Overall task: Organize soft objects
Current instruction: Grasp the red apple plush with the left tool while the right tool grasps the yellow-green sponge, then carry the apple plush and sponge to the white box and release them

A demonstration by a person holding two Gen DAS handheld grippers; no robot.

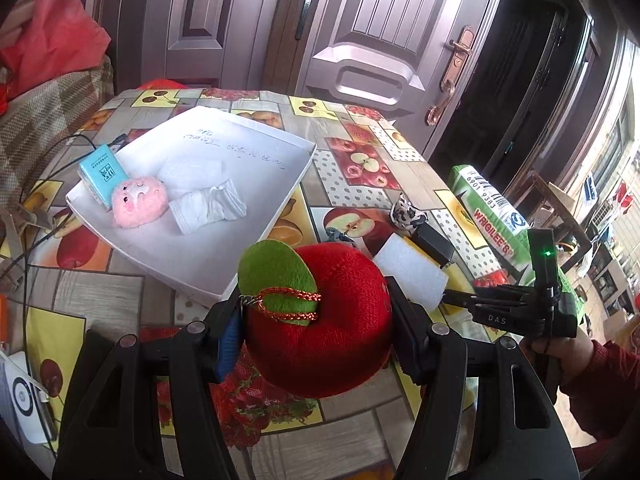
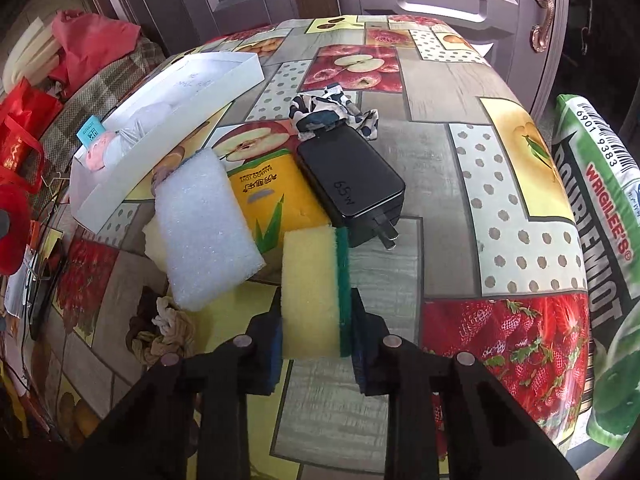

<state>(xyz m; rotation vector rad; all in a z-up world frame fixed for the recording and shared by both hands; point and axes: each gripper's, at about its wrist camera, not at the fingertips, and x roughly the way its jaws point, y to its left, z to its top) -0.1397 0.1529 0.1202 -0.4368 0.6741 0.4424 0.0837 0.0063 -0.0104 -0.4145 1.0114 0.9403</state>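
Fruit-printed oilcloth covers the worktop (image 2: 436, 92), with a panelled metal door (image 1: 360, 40) behind it. My left tool (image 1: 316, 316) is clamped on a red plush apple (image 1: 320, 324) with a green felt leaf, held above the cloth just before the white tray (image 1: 224, 264). My right tool (image 2: 316, 312) is clamped on a yellow sponge (image 2: 310, 288) with a green scouring side. Beyond the sponge lie a white foam block (image 2: 204, 224), a yellow tissue pack (image 2: 272, 196) reading "BAMBOO LOVE", and a black charger (image 2: 350, 180) marked "65W", its prongs toward me. A spotted black-and-white cloth (image 2: 332, 108) sits past the charger. In the tray I see a pink plush face (image 1: 138, 200), a white sock (image 1: 208, 208) and a small teal box (image 1: 100, 172); handwriting on the tray floor is unreadable. At the worktop's right edge, a green cushion (image 2: 596, 216) reads "WRIGILEE'S" and "6901 9383", partly cut off.
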